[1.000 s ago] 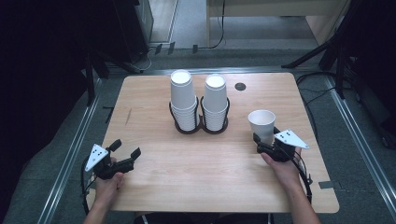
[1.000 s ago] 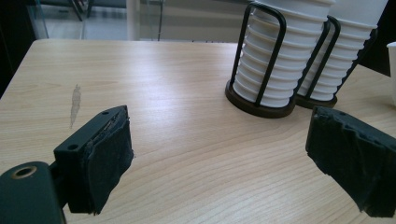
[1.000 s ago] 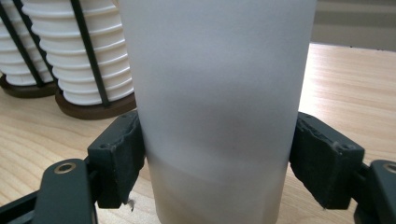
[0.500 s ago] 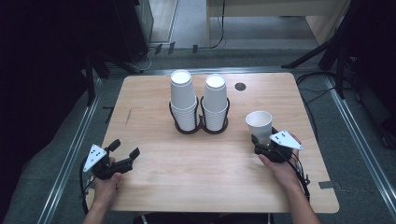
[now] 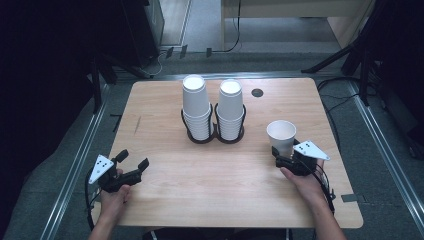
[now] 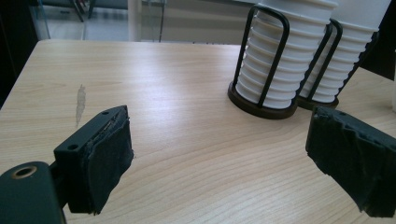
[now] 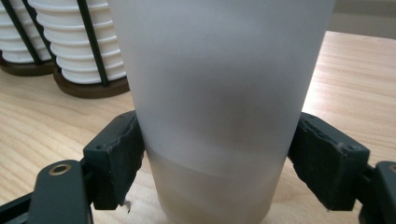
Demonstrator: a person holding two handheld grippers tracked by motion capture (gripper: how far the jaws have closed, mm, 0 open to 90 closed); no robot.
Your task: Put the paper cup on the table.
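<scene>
Cup between the right jaws, two cup stacks beyond the left jaws

The single cup (image 7: 219,107) stands on the table (image 5: 210,190) between the jaws of the right gripper (image 7: 219,163); the two cup stacks (image 7: 60,42) in their holders lie beyond and left of it. Ahead of the left gripper (image 6: 224,168), bare table lies between the jaws, with the holders (image 6: 266,100) beyond them, toward the right jaw.

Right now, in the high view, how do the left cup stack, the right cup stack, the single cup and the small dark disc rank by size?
1-2. Left cup stack and right cup stack: alike, left perhaps slightly taller; no firm ranking.
3. Single cup, nearer the camera, yet plainly smaller.
4. Small dark disc, smallest.
</scene>
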